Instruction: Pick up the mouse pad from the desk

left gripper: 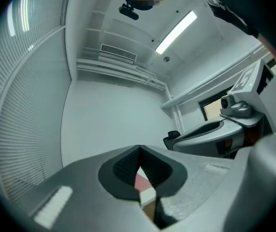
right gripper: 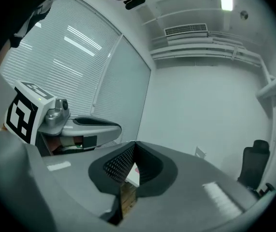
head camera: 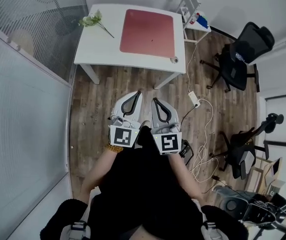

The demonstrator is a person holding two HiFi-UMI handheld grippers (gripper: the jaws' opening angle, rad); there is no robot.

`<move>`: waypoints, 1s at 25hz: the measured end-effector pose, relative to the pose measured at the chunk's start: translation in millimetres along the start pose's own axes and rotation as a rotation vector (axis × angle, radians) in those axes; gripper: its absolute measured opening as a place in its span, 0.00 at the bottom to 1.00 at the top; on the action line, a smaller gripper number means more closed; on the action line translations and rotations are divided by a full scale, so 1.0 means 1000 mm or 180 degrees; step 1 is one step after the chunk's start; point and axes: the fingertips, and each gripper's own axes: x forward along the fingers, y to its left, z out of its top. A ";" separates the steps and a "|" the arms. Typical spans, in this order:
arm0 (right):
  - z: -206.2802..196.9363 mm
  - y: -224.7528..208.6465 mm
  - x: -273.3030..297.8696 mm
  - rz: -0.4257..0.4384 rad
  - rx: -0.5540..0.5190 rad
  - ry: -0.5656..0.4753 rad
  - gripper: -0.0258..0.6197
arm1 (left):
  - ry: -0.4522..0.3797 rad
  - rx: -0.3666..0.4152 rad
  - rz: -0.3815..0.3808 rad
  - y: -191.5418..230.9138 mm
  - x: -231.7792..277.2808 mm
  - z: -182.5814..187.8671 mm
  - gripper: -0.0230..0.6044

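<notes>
Ahead of me a white desk [head camera: 100, 44] stands on a dark wood-plank floor [head camera: 127, 86]. Along my left runs a glass partition [head camera: 22, 114] with slatted blinds [right gripper: 70, 52]. On my right a black office chair [head camera: 240, 59] stands near the desk's corner. A second black chair [head camera: 239, 151] is nearer me. A white power strip [head camera: 194, 100] and loose white cables [head camera: 203, 154] lie on the floor by them. The far wall [left gripper: 108, 120] is plain white. Overhead I see a vent grille [left gripper: 118, 54] and a lit ceiling strip light [left gripper: 175, 32].
</notes>
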 end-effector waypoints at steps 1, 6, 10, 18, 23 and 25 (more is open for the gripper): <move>-0.003 -0.002 0.001 -0.0004 0.0006 0.0027 0.08 | 0.0012 -0.0006 -0.0006 0.000 0.003 -0.002 0.04; -0.017 -0.016 0.015 -0.0049 0.0149 0.0040 0.08 | 0.0087 -0.0002 -0.0023 0.002 0.021 -0.019 0.04; -0.035 -0.033 0.036 -0.0064 0.0430 0.0115 0.07 | 0.0124 0.0103 -0.0064 0.005 0.044 -0.028 0.04; -0.049 -0.088 0.082 -0.0032 0.0699 0.0061 0.07 | 0.0305 0.0222 -0.0093 0.016 0.108 -0.043 0.04; -0.061 -0.130 0.105 -0.0055 0.0851 0.0092 0.07 | 0.0400 0.0249 -0.0098 0.016 0.150 -0.053 0.04; -0.068 -0.146 0.111 -0.0043 0.0884 0.0109 0.08 | 0.0465 0.0278 -0.0103 0.015 0.166 -0.058 0.04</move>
